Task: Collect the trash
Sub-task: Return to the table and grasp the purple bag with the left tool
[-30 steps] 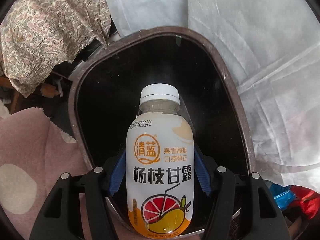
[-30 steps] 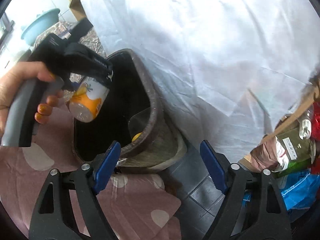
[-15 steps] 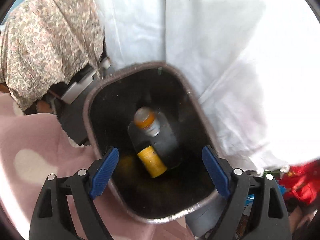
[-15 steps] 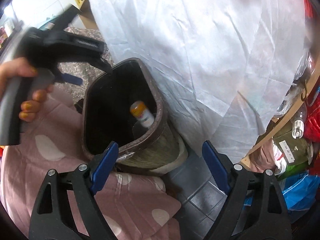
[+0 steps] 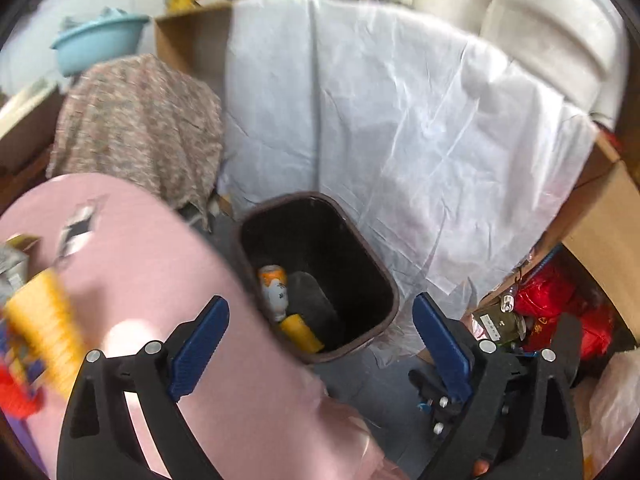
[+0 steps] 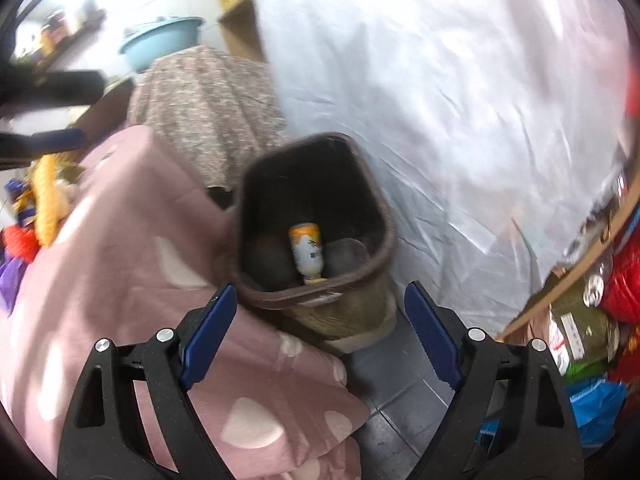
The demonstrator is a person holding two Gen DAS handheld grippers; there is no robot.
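Observation:
A brown trash bin [image 5: 390, 292] [image 6: 384, 224] stands on the floor beside a pink cloth-covered surface. Inside it lies the white and orange drink bottle [image 5: 274, 290] [image 6: 307, 254], upside down, with a yellow item [image 5: 302, 332] beside it. My left gripper [image 5: 320, 342] hangs well above the bin; its jaws are opening and nothing is between them. My right gripper [image 6: 320, 332] is open and empty, above the bin's near rim. Blurred trash, a yellow object [image 5: 44, 324] [image 6: 46, 204] among it, lies on the pink surface at the left.
A white sheet [image 5: 400, 140] drapes behind the bin. A patterned cloth [image 5: 136, 128] covers something at the left, with a blue basin [image 5: 96, 44] behind. Cardboard boxes, red bags [image 5: 560, 312] and a glass bottle [image 6: 580, 332] crowd the right. Grey tiled floor [image 6: 400, 392] lies below.
The left gripper let the drink bottle drop into the bin, opened wide, then rose and drew back. The right gripper also lifted and pulled back a little.

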